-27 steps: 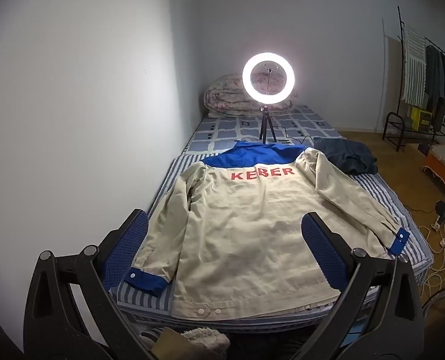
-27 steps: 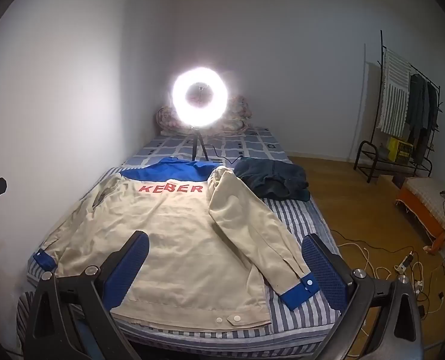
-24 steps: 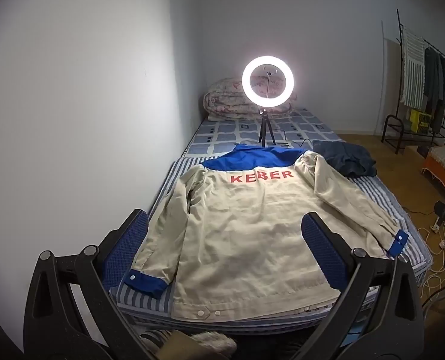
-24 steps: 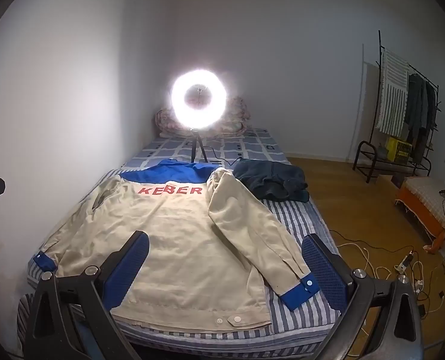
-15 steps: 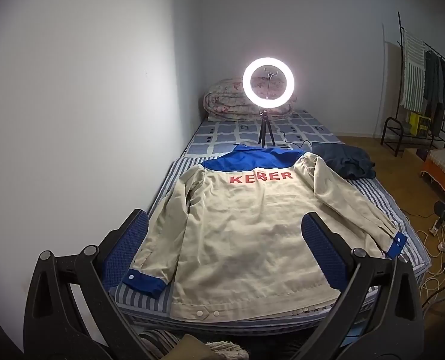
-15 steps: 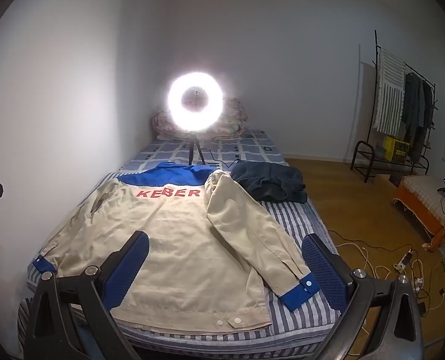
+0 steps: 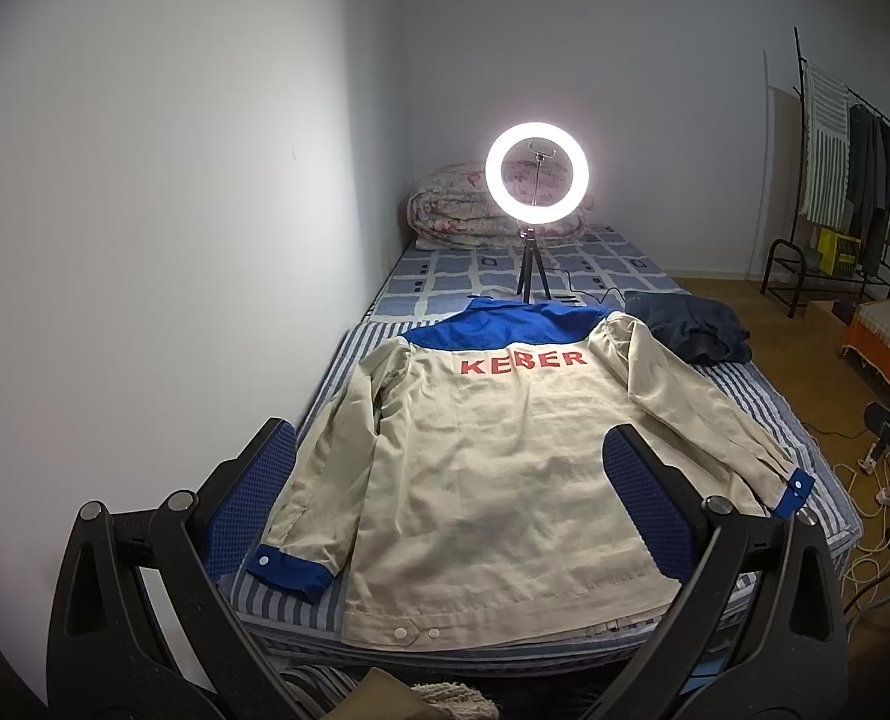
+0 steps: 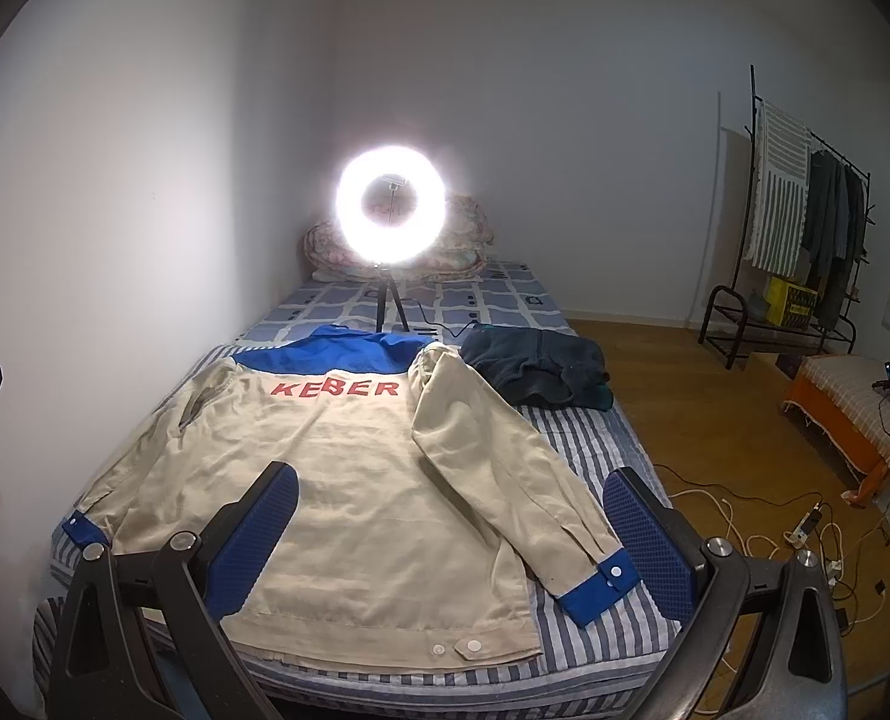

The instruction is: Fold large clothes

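A beige work jacket [image 7: 493,468] with a blue yoke, blue cuffs and red "KEBER" lettering lies flat, back up, on the striped bed [image 7: 763,414]. Both sleeves are spread out to the sides. It also shows in the right wrist view [image 8: 348,480]. My left gripper [image 7: 448,501] is open and empty, held above the jacket's hem near the foot of the bed. My right gripper [image 8: 448,531] is open and empty, held above the hem, its right finger close to the right sleeve's blue cuff [image 8: 595,585].
A lit ring light [image 7: 536,180] on a tripod stands on the bed beyond the collar. A dark crumpled garment [image 8: 535,372] lies right of the jacket's shoulder. A rolled quilt [image 7: 463,210] is at the bed head. A wall runs along the left; a clothes rack [image 8: 805,228], orange stool [image 8: 859,414] and cables [image 8: 745,516] are right.
Both grippers have drifted slightly, so the view shifts a little. The jacket has not moved and both stay open.
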Motion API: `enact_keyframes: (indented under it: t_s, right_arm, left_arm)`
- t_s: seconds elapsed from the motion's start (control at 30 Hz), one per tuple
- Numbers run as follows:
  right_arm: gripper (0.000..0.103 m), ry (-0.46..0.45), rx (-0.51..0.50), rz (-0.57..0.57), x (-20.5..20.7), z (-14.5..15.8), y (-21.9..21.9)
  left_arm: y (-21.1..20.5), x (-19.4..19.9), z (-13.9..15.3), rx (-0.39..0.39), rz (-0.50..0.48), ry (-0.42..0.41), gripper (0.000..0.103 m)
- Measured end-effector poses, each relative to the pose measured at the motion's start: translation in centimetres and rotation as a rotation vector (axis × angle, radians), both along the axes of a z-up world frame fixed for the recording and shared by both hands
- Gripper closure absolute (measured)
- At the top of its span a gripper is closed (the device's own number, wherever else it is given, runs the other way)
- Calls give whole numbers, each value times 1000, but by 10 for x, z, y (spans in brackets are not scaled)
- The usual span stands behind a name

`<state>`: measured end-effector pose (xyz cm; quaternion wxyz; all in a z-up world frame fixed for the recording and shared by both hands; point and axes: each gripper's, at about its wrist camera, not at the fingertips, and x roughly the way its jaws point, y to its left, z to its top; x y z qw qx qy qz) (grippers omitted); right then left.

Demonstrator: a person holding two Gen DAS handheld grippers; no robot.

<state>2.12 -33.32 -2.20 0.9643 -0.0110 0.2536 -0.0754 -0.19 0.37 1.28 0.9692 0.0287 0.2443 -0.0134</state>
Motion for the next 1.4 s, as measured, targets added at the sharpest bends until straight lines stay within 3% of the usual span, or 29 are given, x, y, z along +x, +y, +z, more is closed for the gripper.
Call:
enact_keyframes:
  t_s: [1.4]
  right_arm:
    - [0, -15, -3, -45, 9, 0, 0]
  left_arm:
    - [-5, 1, -4, -8, -4, 0, 0]
